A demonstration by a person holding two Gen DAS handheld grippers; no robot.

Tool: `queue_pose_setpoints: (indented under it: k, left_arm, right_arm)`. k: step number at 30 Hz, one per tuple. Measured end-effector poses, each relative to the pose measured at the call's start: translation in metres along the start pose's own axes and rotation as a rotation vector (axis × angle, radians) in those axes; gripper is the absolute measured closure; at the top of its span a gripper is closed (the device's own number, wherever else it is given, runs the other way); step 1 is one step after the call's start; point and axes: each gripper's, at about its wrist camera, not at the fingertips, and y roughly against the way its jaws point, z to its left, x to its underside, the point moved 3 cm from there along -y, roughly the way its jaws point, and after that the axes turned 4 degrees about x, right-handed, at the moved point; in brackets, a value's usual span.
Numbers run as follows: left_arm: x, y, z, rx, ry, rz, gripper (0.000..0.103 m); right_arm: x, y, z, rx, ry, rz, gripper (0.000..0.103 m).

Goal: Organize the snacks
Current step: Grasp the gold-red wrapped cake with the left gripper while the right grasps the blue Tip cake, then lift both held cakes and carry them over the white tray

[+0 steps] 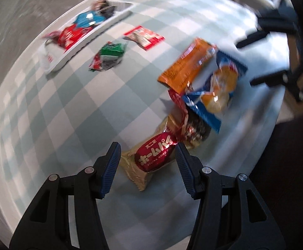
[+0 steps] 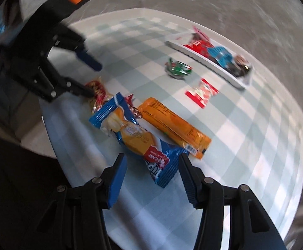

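Observation:
My left gripper [image 1: 146,152] is open around a red and gold snack packet [image 1: 154,155] on the checked tablecloth. My right gripper [image 2: 152,164] is open around the near end of a blue rice cake packet [image 2: 134,137]. An orange packet [image 2: 172,125] lies beside it. The blue packet [image 1: 216,89] and orange packet [image 1: 184,66] also show in the left wrist view. A white tray [image 1: 101,31] holds red, blue and dark packets. A green packet [image 1: 108,57] and a red and white packet [image 1: 144,37] lie loose near the tray.
The table [image 1: 47,114] is round with a pale checked cloth, on a grey floor. The left gripper [image 2: 84,77] shows in the right wrist view, the right gripper [image 1: 262,60] in the left wrist view. The tray [image 2: 203,60] sits near the far edge.

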Motion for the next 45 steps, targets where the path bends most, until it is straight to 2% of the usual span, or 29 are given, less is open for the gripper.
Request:
queue_pose_setpoints:
  k: [5,9,15,16,18,20,25,34,45]
  left_arm:
    - [0.0,-0.014,-0.013,-0.017,-0.186,0.067,0.051]
    - [-0.002,-0.025,-0.018,-0.028,-0.278,0.09,0.051]
    - [-0.008,-0.029,-0.011,0.025,-0.287,0.098,0.05]
    - [-0.009,-0.03,-0.009,0.035,-0.287,0.099,0.05]
    - [-0.01,-0.03,-0.006,0.049,-0.288,0.104,0.05]
    - [-0.012,-0.032,-0.004,0.067,-0.286,0.108,0.05]
    - [-0.018,-0.04,0.011,0.141,-0.235,0.111,0.052]
    - [-0.026,-0.045,0.049,0.251,-0.043,0.075,0.066]
    - [-0.03,-0.046,0.087,0.351,0.178,0.026,0.071]
  right_arm:
    - [-0.007,-0.013,0.012,0.047,0.161,0.019,0.049]
    - [-0.011,-0.021,0.018,0.05,0.238,0.033,0.049]
    - [-0.017,-0.034,0.024,0.02,0.293,0.06,0.05]
    - [-0.018,-0.036,0.024,0.013,0.292,0.067,0.052]
    - [-0.02,-0.038,0.023,-0.007,0.277,0.073,0.065]
    - [-0.021,-0.04,0.022,-0.03,0.256,0.082,0.068]
    - [-0.025,-0.041,0.008,-0.114,0.122,0.08,0.072]
    - [-0.013,-0.04,-0.034,-0.366,-0.296,0.064,0.072]
    - [0.002,-0.039,-0.052,-0.481,-0.533,0.03,0.072]
